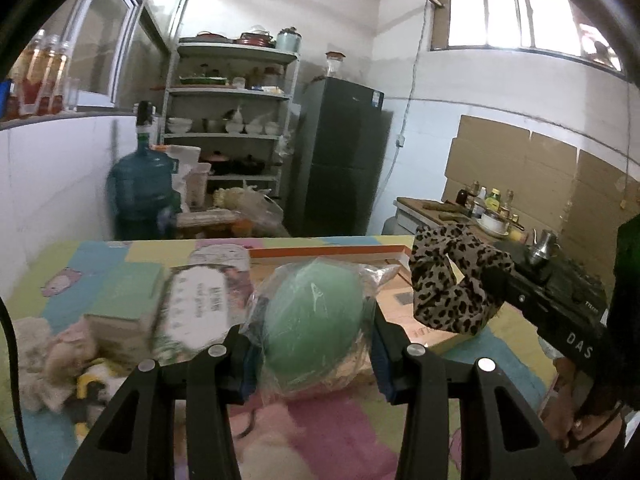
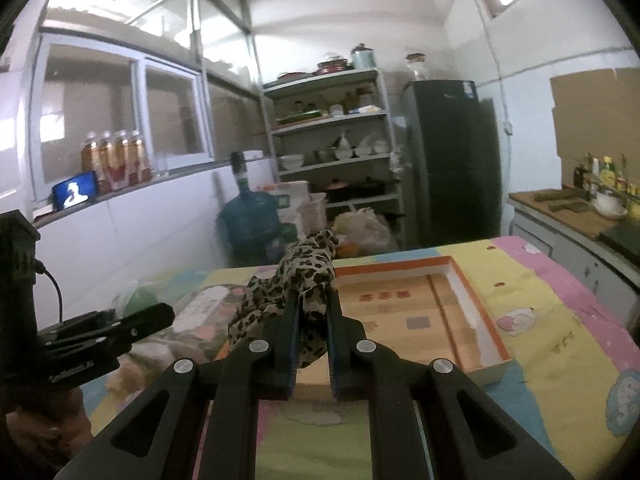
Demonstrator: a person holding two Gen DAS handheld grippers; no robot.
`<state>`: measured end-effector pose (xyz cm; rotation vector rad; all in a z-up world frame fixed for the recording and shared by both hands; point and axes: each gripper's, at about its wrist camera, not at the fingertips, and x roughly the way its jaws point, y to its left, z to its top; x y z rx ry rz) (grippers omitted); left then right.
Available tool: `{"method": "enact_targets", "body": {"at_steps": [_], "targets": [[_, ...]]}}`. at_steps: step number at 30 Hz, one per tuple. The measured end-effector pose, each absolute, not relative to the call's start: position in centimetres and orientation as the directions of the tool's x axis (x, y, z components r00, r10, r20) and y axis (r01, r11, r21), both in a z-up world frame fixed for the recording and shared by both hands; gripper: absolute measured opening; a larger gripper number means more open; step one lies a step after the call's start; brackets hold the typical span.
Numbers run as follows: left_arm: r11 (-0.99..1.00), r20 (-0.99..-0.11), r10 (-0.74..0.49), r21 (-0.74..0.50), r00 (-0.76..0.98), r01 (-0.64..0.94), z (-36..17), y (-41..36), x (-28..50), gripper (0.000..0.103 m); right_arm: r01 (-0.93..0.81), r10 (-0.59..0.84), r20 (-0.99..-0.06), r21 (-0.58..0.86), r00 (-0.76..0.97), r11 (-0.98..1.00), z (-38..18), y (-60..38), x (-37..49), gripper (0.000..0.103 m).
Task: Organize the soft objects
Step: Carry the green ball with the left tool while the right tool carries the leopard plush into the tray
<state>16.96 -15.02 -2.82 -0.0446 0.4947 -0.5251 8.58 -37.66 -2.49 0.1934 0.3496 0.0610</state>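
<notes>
My left gripper point(image 1: 310, 330) is shut on a green round soft object wrapped in clear plastic point(image 1: 314, 320), held above the table. My right gripper point(image 2: 312, 296) is shut on a leopard-print fabric scrunchie point(image 2: 304, 276), which bunches over its fingertips. In the left wrist view the scrunchie point(image 1: 452, 280) and the right gripper point(image 1: 494, 282) hang to the right, above the orange-rimmed cardboard box point(image 1: 424, 320). From the right wrist, the open shallow box point(image 2: 424, 312) lies just ahead and below. The left gripper point(image 2: 160, 314) shows at the left edge there with the green object point(image 2: 140, 300).
A pastel cartoon-print cloth point(image 2: 560, 320) covers the table. On its left lie a packet of tissues point(image 1: 124, 308), a printed bag point(image 1: 200, 304) and plush toys point(image 1: 60, 360). A blue water jug point(image 1: 140, 188), shelves point(image 1: 232, 120) and a dark fridge point(image 1: 340, 160) stand behind.
</notes>
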Motion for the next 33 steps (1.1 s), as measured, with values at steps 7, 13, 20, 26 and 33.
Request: {"method": "enact_targets", "body": {"at_steps": [7, 13, 20, 26, 33], "targets": [[0.867, -0.475, -0.486, -0.16, 0.733, 0.472, -4.0, -19.7, 20.2, 0.046, 0.039, 0.043, -0.375, 0.209, 0.926, 0.977, -4.3, -40.8, 10.5, 0.012], [0.874, -0.534, -0.471, -0.174, 0.702, 0.454, -6.0, -22.7, 22.7, 0.046, 0.083, 0.024, -0.42, 0.234, 0.907, 0.969, -6.0, -43.1, 12.2, 0.012], [0.887, -0.603, -0.446, -0.199, 0.662, 0.416, -8.5, -24.7, 25.2, 0.046, 0.109, 0.018, -0.469, 0.241, 0.883, 0.964, -7.5, -44.6, 13.9, 0.012], [0.884, -0.651, -0.447, -0.217, 0.614, 0.414, -9.9, -25.7, 26.3, 0.046, 0.126, 0.021, -0.515, 0.25, 0.857, 0.96, -8.0, -45.3, 15.1, 0.012], [0.882, -0.711, -0.444, -0.239, 0.546, 0.405, -11.8, -26.2, 27.5, 0.048, 0.146, 0.026, -0.57, 0.255, 0.821, 0.956, -8.7, -45.9, 16.0, 0.016]]}}
